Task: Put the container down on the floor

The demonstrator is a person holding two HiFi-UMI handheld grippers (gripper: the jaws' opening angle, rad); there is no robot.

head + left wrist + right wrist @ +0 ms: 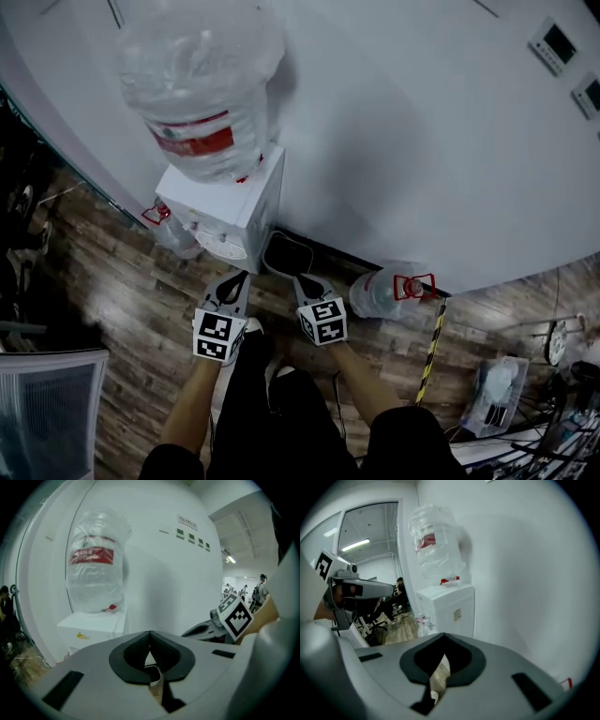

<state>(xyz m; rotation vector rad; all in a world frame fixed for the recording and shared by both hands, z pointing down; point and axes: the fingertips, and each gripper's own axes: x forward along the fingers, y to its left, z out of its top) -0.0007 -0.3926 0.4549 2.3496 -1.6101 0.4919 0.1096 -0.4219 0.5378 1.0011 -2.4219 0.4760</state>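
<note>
White water dispenser [234,211] is standing on the wooden floor [112,281] against the white wall [422,141], carrying a big upturned bottle [202,84] with a red label and crinkly clear wrap. A black bin [288,255] is sitting just right of the dispenser at the wall's foot, right in front of both tongs.

The container [380,292], a clear jug with a red handle, is lying on the floor along the wall edge, just right of the right tongs [307,279] and not touching them. A second clear jug [176,236] with a red handle is sitting at the dispenser's left side, partly hidden by it. Can't tell what either jug is holding, or how full the big bottle is.

Left tongs [234,278] are pressed together and holding nothing; right tongs are the same, with tips meeting and nothing between them.

A yellow-black striped strip [431,347] is running across the floor to the right. A white mesh thing [47,403] is being cut off at the lower left corner. Clutter and cables at the lower right are too dark to make out.
</note>
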